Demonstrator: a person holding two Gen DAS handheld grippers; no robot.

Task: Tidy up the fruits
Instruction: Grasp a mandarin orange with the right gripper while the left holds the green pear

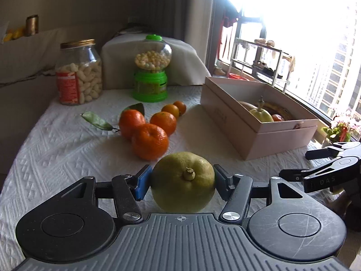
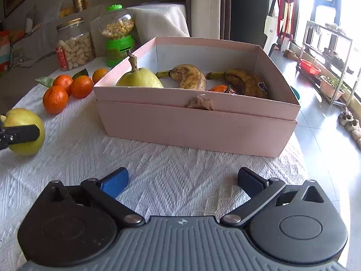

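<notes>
Right wrist: white quilted tablecloth (image 2: 171, 169), sunlit window (image 2: 338, 11).

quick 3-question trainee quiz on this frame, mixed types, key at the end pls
1. True or false: the left gripper is shut on the yellow-green citrus fruit.
2. What lies in the pink box? A) a pear and bananas B) only oranges C) nothing
3. Fill in: the right gripper is ____ and holds nothing.

Key: 1 true; 2 A; 3 open
</notes>
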